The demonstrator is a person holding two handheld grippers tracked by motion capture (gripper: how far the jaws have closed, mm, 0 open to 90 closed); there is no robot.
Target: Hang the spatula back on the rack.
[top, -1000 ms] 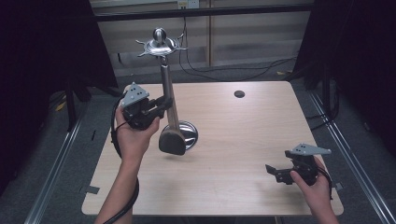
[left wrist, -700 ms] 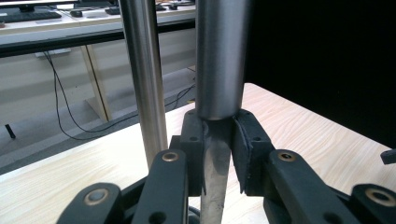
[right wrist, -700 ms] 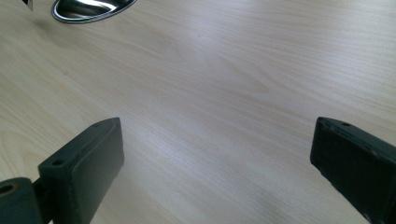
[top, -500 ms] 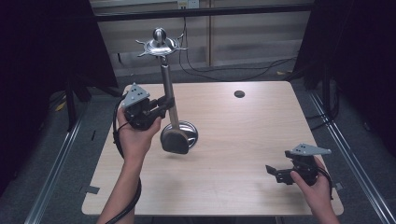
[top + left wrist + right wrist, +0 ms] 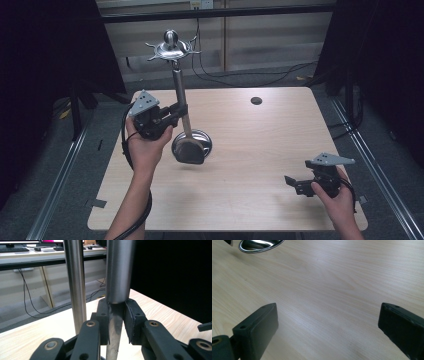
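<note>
Stand (image 5: 181,107) base tilted further up

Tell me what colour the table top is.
Light wood grain table top, clearest in the right gripper view.

the counter (image 5: 260,150) is evenly lit from above, while both sides of the high view are lost in darkness. bright glare is seen on the metal pole (image 5: 119,270) in the left gripper view. the near claw pads (image 5: 255,330) are rendered softly blurred.

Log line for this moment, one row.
left tool: shut on ladle handle | ladle: bowl by stand base | right tool: open, empty, over table
</note>
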